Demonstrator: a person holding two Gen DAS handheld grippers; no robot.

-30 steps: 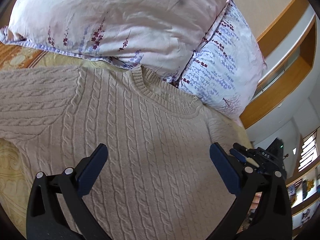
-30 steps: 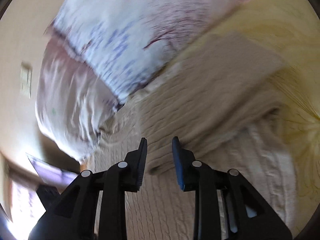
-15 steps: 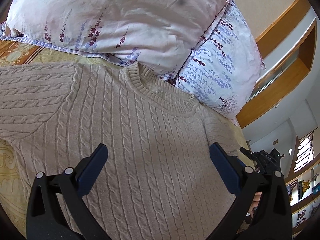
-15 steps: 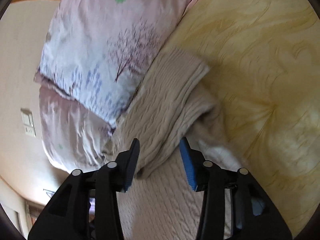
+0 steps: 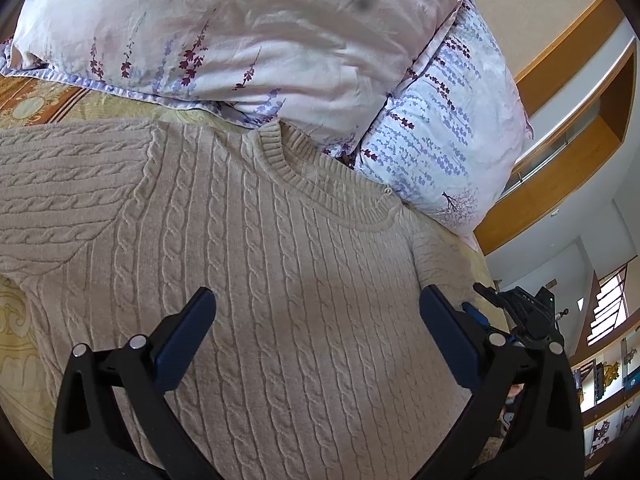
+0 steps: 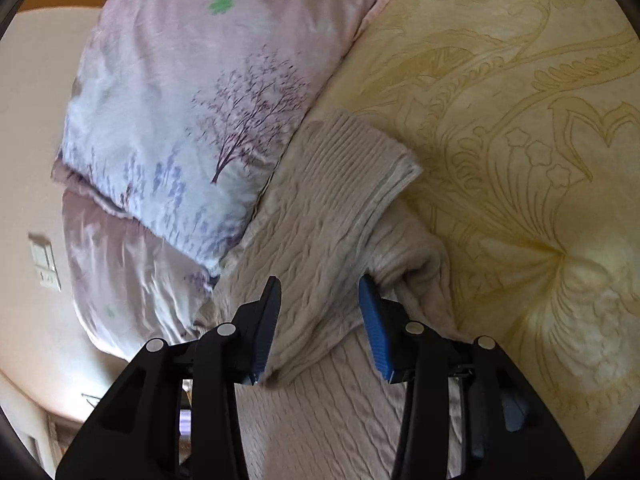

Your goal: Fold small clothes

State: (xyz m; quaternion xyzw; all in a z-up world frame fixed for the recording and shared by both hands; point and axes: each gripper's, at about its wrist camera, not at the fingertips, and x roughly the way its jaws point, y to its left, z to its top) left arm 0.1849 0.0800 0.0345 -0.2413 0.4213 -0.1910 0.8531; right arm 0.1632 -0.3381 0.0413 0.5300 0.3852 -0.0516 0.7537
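Yellow bedspread with a swirly pattern covers the bed, and two flowery pillows sit at the top of it. On the bedspread lies a beige cable-knit sweater, spread flat with its round neck just touching the pillows. One sleeve is folded across, with its ribbed cuff lying near the second pillow. The left gripper hangs over the middle of the sweater with its jaws spread wide and nothing in them. The right gripper sits over the folded sleeve. Its jaws have just been opening, and the sleeve lies between them, but the pads do not look like they are pressing on it. I think the sleeve has been let go. The sweater looks soft, thick and floppy. It is not heavy, but it will sag and bunch up if it is lifted by one spot. A good place to pinch it is a firm edge, like the cuff, the shoulder or the bottom hem. The knit is bumpy, so it should not slip much.
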